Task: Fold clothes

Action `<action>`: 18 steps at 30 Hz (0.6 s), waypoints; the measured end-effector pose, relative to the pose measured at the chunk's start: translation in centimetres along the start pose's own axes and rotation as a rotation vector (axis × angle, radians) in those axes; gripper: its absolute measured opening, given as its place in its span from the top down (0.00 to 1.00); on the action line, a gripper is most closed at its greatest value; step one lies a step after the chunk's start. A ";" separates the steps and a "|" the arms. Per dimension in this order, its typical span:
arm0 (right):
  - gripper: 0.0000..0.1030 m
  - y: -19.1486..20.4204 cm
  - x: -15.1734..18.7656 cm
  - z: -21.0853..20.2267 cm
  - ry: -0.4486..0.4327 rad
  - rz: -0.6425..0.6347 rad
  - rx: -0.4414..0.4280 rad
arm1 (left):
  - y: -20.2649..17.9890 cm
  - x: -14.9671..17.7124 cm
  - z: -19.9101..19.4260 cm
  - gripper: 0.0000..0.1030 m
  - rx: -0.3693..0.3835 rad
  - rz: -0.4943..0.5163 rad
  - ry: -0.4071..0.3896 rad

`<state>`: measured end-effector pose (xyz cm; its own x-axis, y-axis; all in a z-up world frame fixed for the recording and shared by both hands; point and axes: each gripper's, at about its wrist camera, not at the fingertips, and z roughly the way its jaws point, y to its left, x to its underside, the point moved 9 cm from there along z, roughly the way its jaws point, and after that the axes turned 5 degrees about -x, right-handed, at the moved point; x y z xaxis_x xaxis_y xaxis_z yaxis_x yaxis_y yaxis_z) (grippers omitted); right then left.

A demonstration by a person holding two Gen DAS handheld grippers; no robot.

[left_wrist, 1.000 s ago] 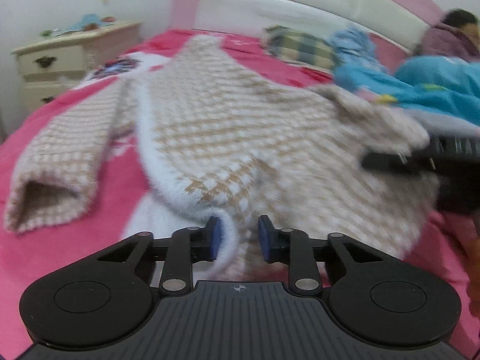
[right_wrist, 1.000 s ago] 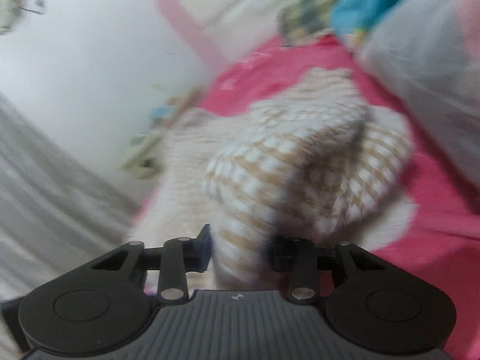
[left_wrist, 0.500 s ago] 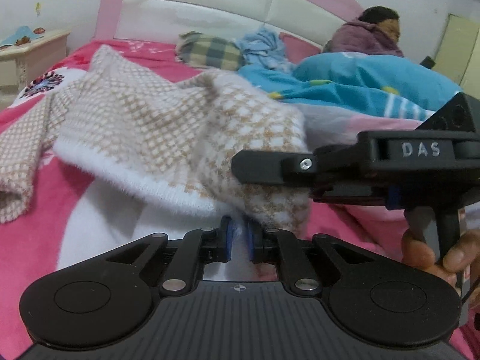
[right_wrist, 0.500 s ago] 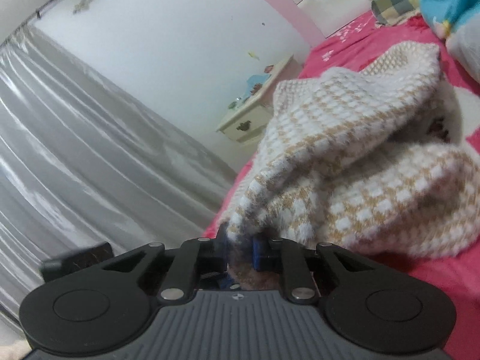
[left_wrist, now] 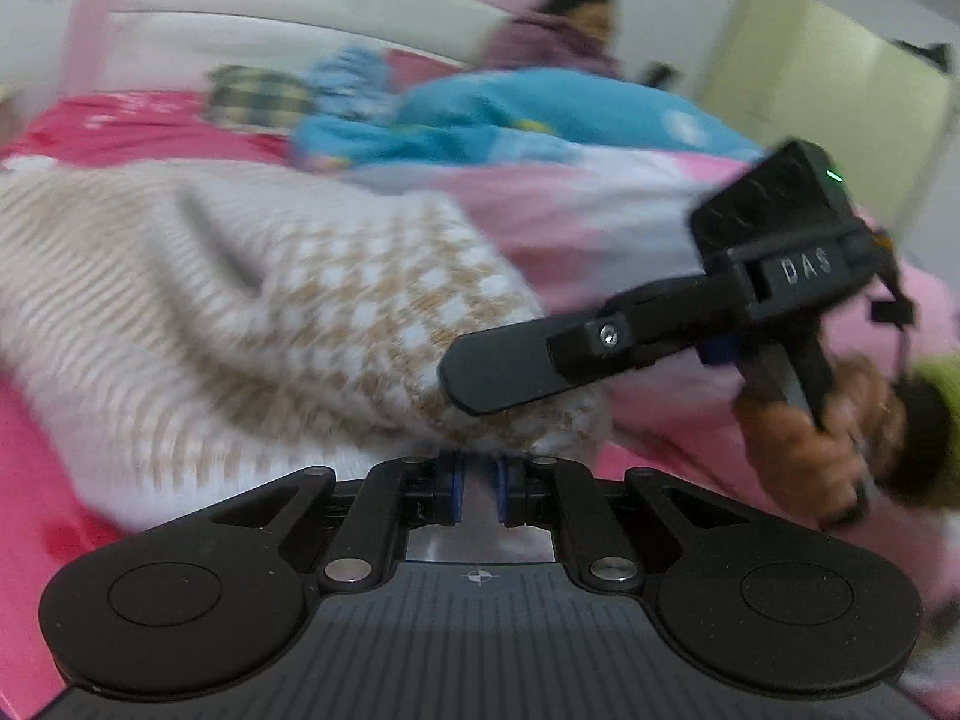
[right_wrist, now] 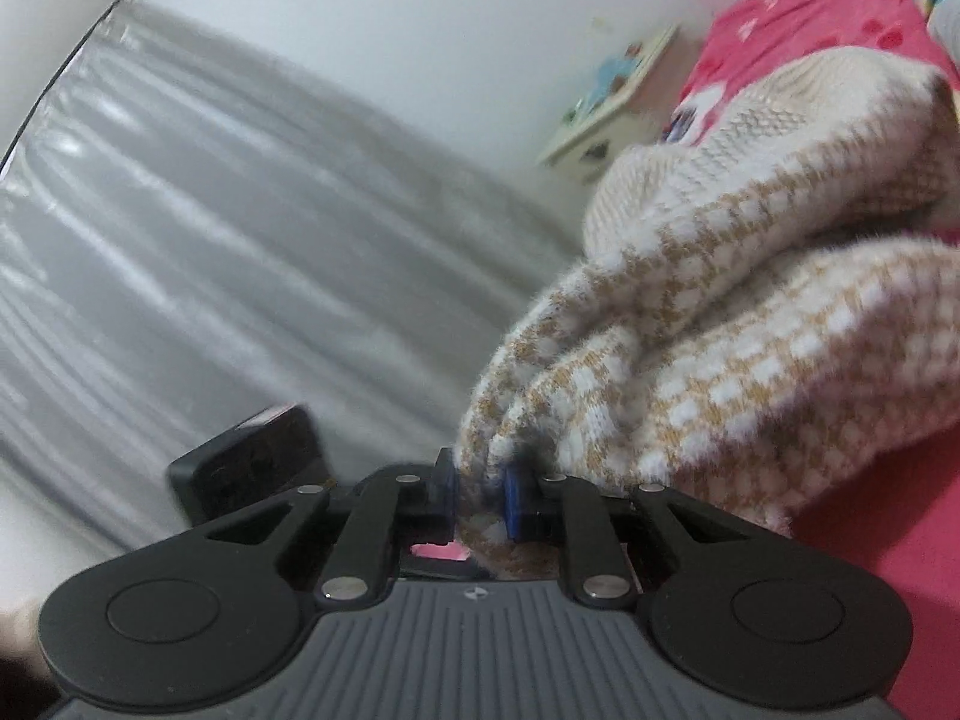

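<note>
Two grippers are pinching the same sweater (left_wrist: 252,300): my left gripper (left_wrist: 477,492) has its blue pads nearly together on the white hem at the garment's near edge, and my right gripper (right_wrist: 480,498) is clamped on a bunched fold of the tan-and-white knit. In the left view the sweater hangs up off the pink bed (left_wrist: 36,450) straight ahead of the fingers and spreads away to the left; in the right view it bulges up and off to the right of the fingers. The right gripper (left_wrist: 660,336) crosses the left view from the right, its flat black finger lying over the sweater's corner and hiding it, with my hand (left_wrist: 804,444) on its grip. Beyond the sweater lie a blue quilt (left_wrist: 528,114), a checked pillow (left_wrist: 258,96) and a person (left_wrist: 564,30) by the headboard. In the right view a grey curtain (right_wrist: 210,240) fills the left side and a nightstand (right_wrist: 612,114) stands past the bed. A second ago both pairs of jaws stood wider around the cloth and the sweater lay flatter on the bed; now both are tight and the cloth is drawn up, with both views blurred.
</note>
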<state>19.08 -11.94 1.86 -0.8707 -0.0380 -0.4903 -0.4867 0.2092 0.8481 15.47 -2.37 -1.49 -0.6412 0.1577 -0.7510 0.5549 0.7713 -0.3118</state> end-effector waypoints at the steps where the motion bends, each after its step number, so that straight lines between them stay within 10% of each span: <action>1: 0.82 1.4 1.6 -0.9 0.010 0.016 -0.015 | -1.7 1.0 -1.3 0.92 0.037 0.002 0.009; 9: 0.81 8.0 17.5 -6.3 0.020 0.174 -0.119 | -12.6 12.3 -8.8 0.91 0.304 -0.079 0.150; 14: 0.65 4.0 25.5 -7.1 0.150 0.181 0.244 | -12.0 20.8 -7.4 0.84 0.195 -0.041 0.360; 18: 0.48 5.3 25.0 -9.7 0.152 0.060 0.419 | -10.3 21.6 -8.9 0.64 0.088 0.026 0.361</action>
<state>-5.92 -21.28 -3.96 -0.9122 -0.1503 -0.3811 -0.3918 0.5918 0.7045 -8.86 -1.44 -9.29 -0.7632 0.3958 -0.5107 0.6068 0.7106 -0.3561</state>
